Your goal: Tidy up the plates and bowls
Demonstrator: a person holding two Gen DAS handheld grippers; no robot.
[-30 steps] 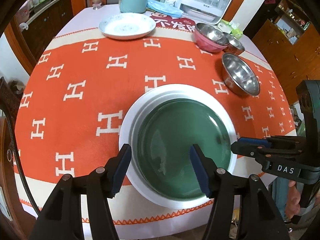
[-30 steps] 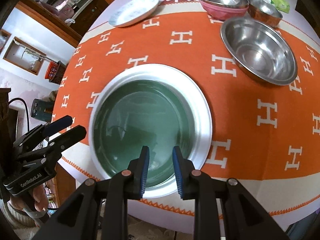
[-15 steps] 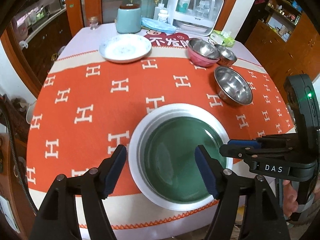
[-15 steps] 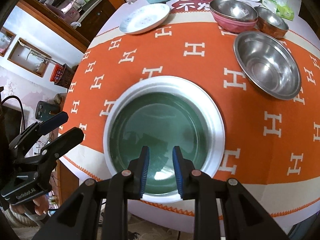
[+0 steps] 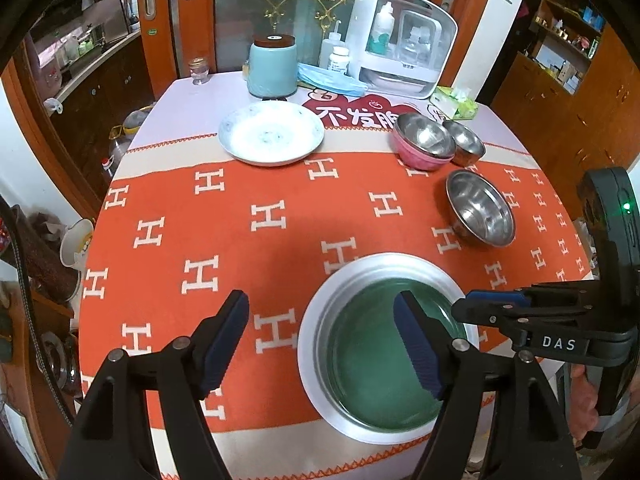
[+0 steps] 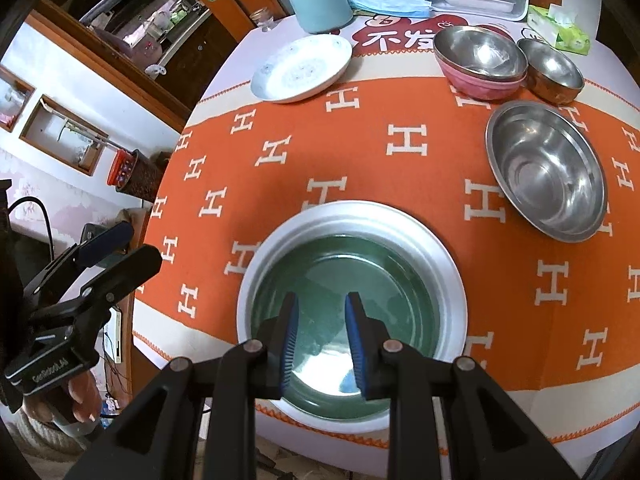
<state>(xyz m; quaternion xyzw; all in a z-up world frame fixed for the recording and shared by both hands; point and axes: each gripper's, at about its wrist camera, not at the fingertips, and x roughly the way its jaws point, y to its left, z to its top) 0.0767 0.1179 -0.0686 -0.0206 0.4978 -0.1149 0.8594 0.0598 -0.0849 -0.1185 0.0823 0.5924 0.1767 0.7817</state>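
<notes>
- My left claw [image 5: 320, 344] hangs above the tabletop [image 5: 180, 92], released, jaws wide & just been opening further; nothing between the pads, only orange cloth [image 5: 248, 184] w/ white H marks and the plate edge seen below.
- My right claw [image 6: 322, 340] hangs over the green plate [image 6: 360, 280]; jaws stand a narrow gap apart, nothing gripped, pads clear of the plate.
- Green plate sits inside a wider white plate [image 6: 440, 248], stacked, at the near edge of the tabletop. In left view the stack is low right, green plate [image 5: 368, 356] on white plate [image 5: 316, 320].
- Big steel bowl [image 6: 548, 168] stands alone on the cloth, right of the stack & apart from it.
- Pink bowl [image 6: 476, 80] at far right w/ a steel bowl [image 6: 480, 50] nested in it; small steel bowl [image 6: 554, 70] just beside, to its right.
- White patterned plate [image 6: 302, 68] alone at far left-centre, well apart from the stack.
- Behind it: pale blue jar [image 5: 273, 66] w/ dark lid, small glass jar [image 5: 199, 72], white plastic cabinet [image 5: 400, 40] w/ bottles, green tissue pack [image 5: 456, 106].
- A hand [image 6: 80, 396] holds the left claw's handle, low left in right view.
</notes>
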